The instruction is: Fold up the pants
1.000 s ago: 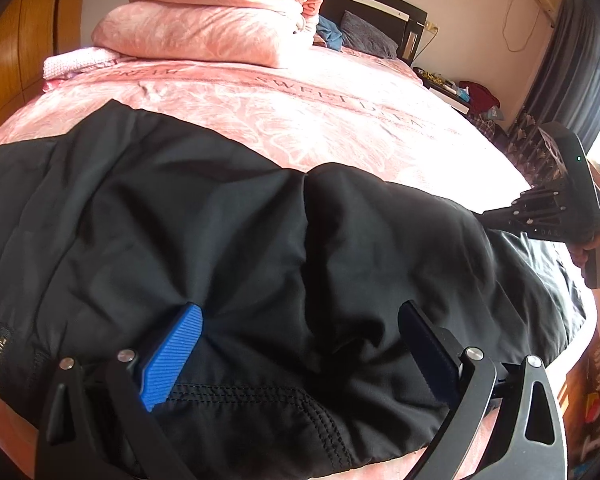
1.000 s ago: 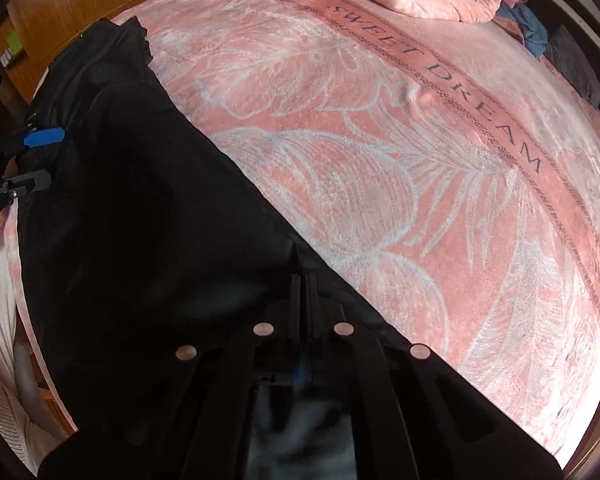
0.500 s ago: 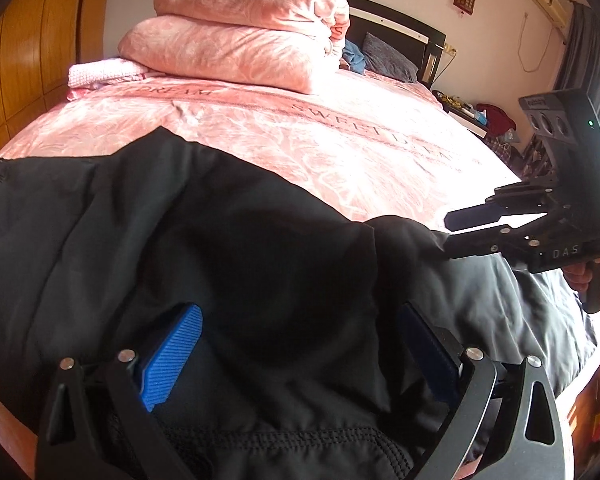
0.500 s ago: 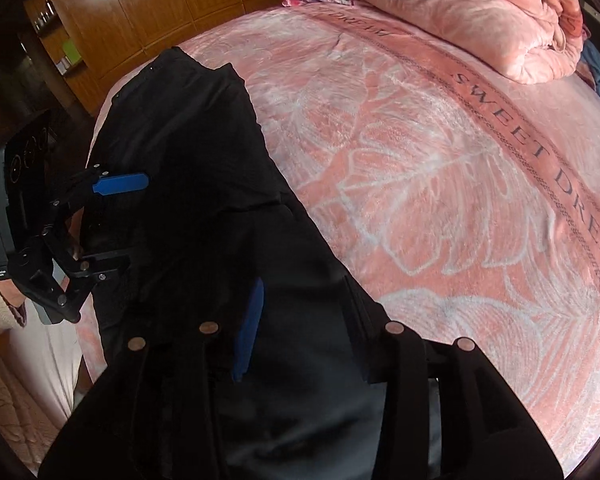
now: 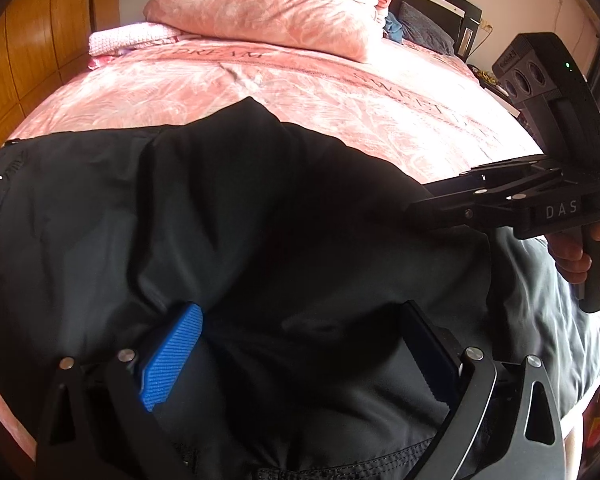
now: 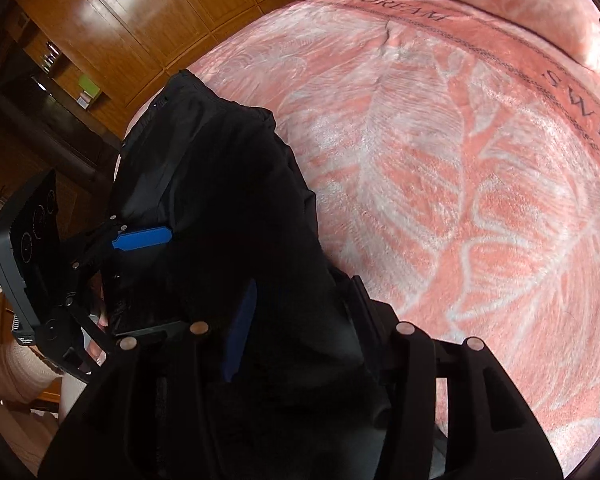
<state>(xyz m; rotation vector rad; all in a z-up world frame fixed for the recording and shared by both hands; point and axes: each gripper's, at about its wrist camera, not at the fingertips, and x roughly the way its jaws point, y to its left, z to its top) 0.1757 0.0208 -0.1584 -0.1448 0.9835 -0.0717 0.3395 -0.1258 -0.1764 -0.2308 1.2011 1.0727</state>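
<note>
Black pants (image 5: 260, 216) lie on the pink bed, one end folded over toward the other; they also show in the right wrist view (image 6: 220, 200). My left gripper (image 5: 300, 344) is open, its blue pads spread wide over the black cloth near the bed's front edge; it also shows in the right wrist view (image 6: 136, 256). My right gripper (image 6: 300, 316) is open, with the folded cloth lying between and over its fingers. In the left wrist view the right gripper (image 5: 424, 208) sits at the right, its tips against the raised fold.
A pink "SWEET DREAM" blanket (image 6: 460, 160) covers the bed. Folded pink quilts (image 5: 268, 4) and a dark headboard (image 5: 440, 0) are at the far end. A wooden wardrobe (image 6: 120, 20) stands along the left side. The bed edge drops off close to both grippers.
The right gripper opened from shut and swept the pants' end leftward over the rest, toward the left gripper. The left gripper stayed open, holding its place.
</note>
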